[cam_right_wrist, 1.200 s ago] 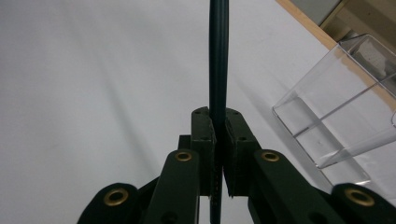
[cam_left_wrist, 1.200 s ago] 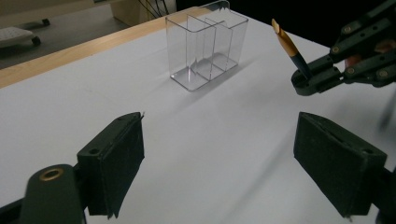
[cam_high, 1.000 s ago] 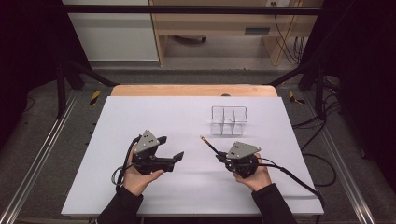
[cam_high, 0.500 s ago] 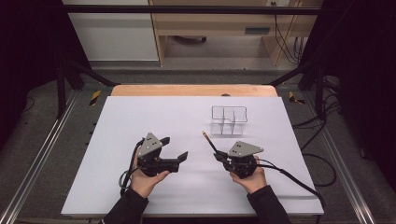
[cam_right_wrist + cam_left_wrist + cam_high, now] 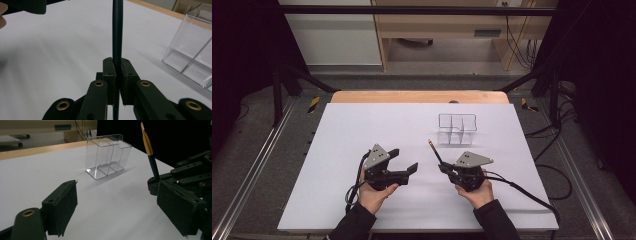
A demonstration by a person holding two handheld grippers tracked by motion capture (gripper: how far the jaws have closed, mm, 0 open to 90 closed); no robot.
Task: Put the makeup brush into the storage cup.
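A dark pencil (image 5: 435, 151) with a gold band and pale tip (image 5: 149, 152) sticks out of my right gripper (image 5: 445, 168), slanting up and away toward the far left. The right jaws are shut on its shaft (image 5: 117, 37), pinching it between the pads. A clear plastic organiser (image 5: 456, 128) with several compartments (image 5: 108, 156) stands upright on the white table, just beyond the pencil tip. My left gripper (image 5: 404, 161) hovers to the left of the right one, jaws wide open with nothing between them (image 5: 117, 207).
The white sheet (image 5: 362, 125) covers a wooden table (image 5: 417, 96). Black cables (image 5: 522, 190) trail from both grippers toward the near edge. Dark frame rails (image 5: 257, 160) run along both sides. The organiser's wall (image 5: 192, 47) stands close on the right of the right gripper.
The left gripper has shifted slightly to the right and toward the near edge. The right gripper and pencil have kept still.
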